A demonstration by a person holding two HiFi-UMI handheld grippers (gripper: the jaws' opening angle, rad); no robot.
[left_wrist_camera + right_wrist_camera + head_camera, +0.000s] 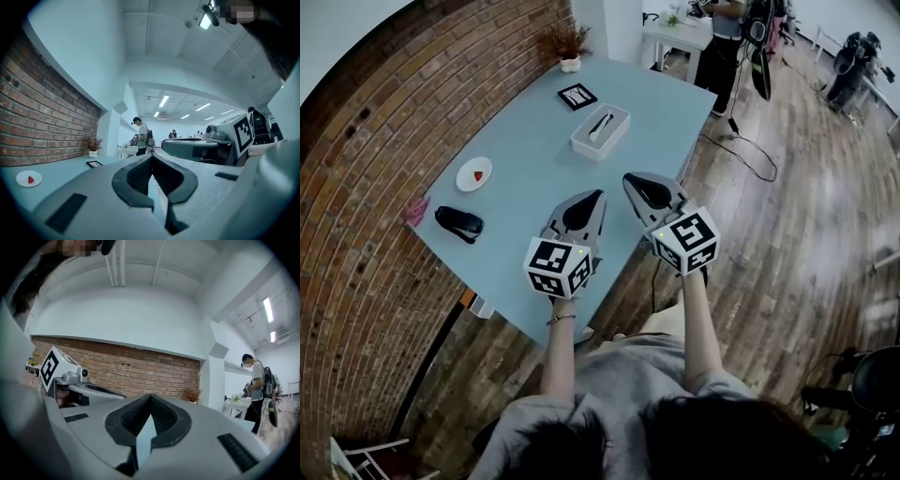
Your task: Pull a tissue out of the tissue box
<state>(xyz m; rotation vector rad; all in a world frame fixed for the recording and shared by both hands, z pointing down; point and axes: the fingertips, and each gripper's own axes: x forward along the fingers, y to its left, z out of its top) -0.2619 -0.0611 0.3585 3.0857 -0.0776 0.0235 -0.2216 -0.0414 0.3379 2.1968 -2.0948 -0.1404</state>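
I held both grippers up over the near edge of the light blue table [525, 159], in the middle of the head view and just beside each other. The left gripper [599, 194] had its jaws brought together at the tips with nothing between them. Its own view showed the dark pads [133, 180] meeting in a point, with only a hollow behind it. The right gripper [628, 177] was the same, its tips touching and nothing held.

The tissue box [600, 132] sat on the table in the upper middle of the head view, beyond both sets of tips and well apart from them. A pale strip of tissue [601, 124] showed in its dark top slot.

Just up and left of the box lay a black-framed card [577, 96]. A small potted plant [569, 47] stood at the far corner, near the top of the frame. Toward the left of the frame a white plate [473, 174] with a small red thing on it rested on the table, and a black stapler [458, 223] lay below it.

A brick wall [366, 216] filled the left side and a wooden floor [787, 216] the right. At the top of the frame a person [722, 42] stood by a white table.
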